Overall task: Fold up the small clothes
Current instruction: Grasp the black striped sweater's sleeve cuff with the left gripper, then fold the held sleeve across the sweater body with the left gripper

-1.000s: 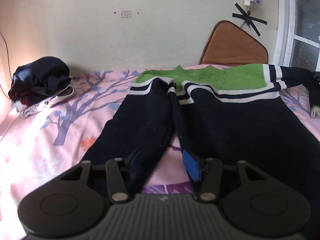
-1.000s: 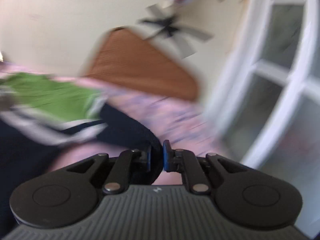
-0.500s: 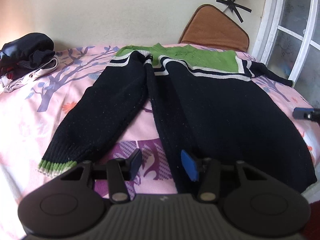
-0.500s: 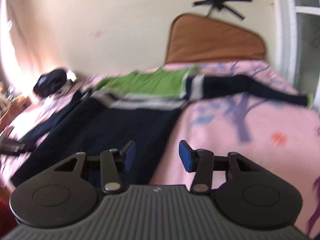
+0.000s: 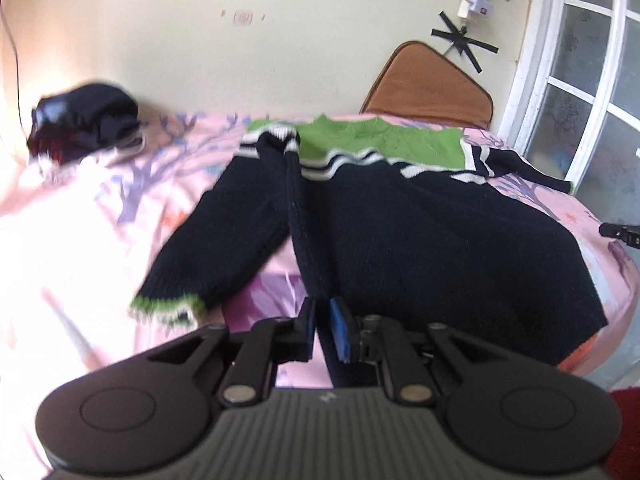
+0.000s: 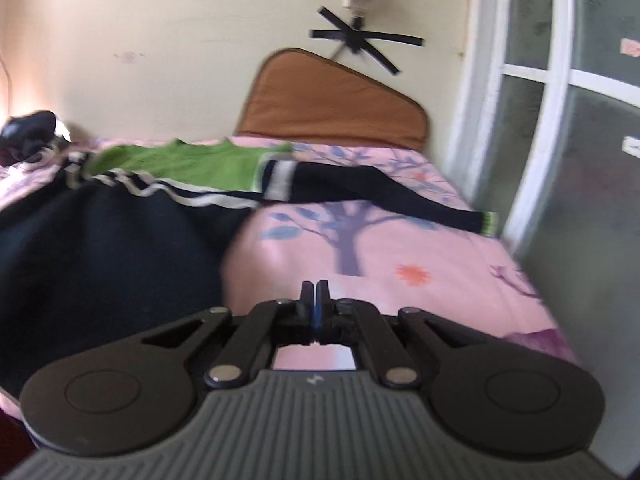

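Observation:
A navy sweater [image 5: 420, 240] with a green yoke and white stripes lies spread on the pink bedsheet [image 5: 100, 220]. Its left sleeve [image 5: 224, 236] lies alongside the body, green cuff towards me. My left gripper [image 5: 323, 330] is shut on the sweater's bottom hem at its left edge. In the right wrist view the sweater [image 6: 100, 248] lies to the left, with its right sleeve [image 6: 384, 192] stretched out towards the window. My right gripper [image 6: 315, 300] is shut and empty above the bare sheet [image 6: 380, 264]; its tip shows in the left wrist view [image 5: 618, 232].
A pile of dark clothes [image 5: 84, 124] sits at the bed's far left corner. A brown cushion [image 5: 428, 88] leans on the back wall. A white-framed window [image 5: 580, 80] lines the right side of the bed.
My left gripper has closed on the sweater's hem, having been open half a second ago. My right gripper let go of the right sleeve, opened, then shut empty over the sheet.

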A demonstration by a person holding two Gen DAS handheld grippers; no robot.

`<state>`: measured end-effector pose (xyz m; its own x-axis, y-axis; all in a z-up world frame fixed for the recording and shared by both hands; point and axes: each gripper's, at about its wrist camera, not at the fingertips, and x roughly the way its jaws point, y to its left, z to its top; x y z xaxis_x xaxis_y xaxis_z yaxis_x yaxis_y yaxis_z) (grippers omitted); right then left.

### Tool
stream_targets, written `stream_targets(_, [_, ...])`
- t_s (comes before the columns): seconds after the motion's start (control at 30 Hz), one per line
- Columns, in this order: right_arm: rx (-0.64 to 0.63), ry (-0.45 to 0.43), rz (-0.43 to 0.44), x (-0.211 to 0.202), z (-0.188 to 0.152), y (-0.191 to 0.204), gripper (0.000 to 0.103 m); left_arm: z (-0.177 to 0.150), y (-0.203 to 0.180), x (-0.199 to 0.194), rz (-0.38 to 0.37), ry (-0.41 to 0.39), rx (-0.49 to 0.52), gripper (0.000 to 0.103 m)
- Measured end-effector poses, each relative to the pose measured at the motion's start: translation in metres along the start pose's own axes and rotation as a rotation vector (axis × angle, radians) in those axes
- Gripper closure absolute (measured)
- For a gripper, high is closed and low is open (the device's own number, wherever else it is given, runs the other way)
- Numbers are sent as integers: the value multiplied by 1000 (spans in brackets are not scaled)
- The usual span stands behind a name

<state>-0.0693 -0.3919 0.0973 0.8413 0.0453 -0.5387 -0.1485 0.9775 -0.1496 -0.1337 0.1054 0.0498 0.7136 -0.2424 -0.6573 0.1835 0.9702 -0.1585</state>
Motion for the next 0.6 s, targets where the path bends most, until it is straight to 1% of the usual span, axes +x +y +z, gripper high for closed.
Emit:
stream_targets(0.03, [42,14,17,2,0,-10,95,-2,6,1,-25,10,-23,90])
stream_targets(0.07, [79,-4,20,5,1,-15,91,-3,10,0,-18,6,-34,84])
stream_targets(0.1, [104,-20,33,8,4,-17,84,-3,14,-2,23,-10,-41,80])
stream_targets(0.13, [119,-33,56,13,9,-16,79,-2,21,-5,68,-31,-51,71])
stream_targets(0.17, [128,-53,97,11,11,-17,78,-1,28,-8,101,-46,-76,63])
stream_targets(0.2, [132,-66,127,13,16,-5,77,2,41,-10,124,-56,-127,59])
stream_targets(0.23, [128,-74,161,12,15,9,76,4,54,-11,133,-55,-189,51])
stream_targets(0.27, [110,-74,195,18,20,17,75,5,65,-12,126,-51,-250,42])
stream_targets(0.33, [63,-76,244,35,30,39,69,7,88,-5,90,-18,-390,35])
stream_targets(0.37, [34,-81,271,30,27,55,67,6,98,0,60,9,-456,34])
stream_targets(0.4, [13,-83,292,37,30,65,66,4,112,7,10,35,-526,34])
stream_targets(0.43, [-6,-84,313,42,30,76,64,2,121,14,-46,49,-594,35])
stream_targets(0.47, [-28,-85,335,39,30,88,64,1,127,16,-76,21,-640,36])
stream_targets(0.5, [-46,-88,351,45,31,95,61,3,132,21,-91,10,-671,45])
stream_targets(0.53, [-64,-94,361,47,32,105,60,4,136,28,-90,15,-694,84])
stream_targets(0.57, [-79,-103,367,52,32,112,59,7,137,35,-71,24,-717,96])
stream_targets(0.6, [-98,-112,374,50,33,118,59,9,142,38,-45,12,-736,96])
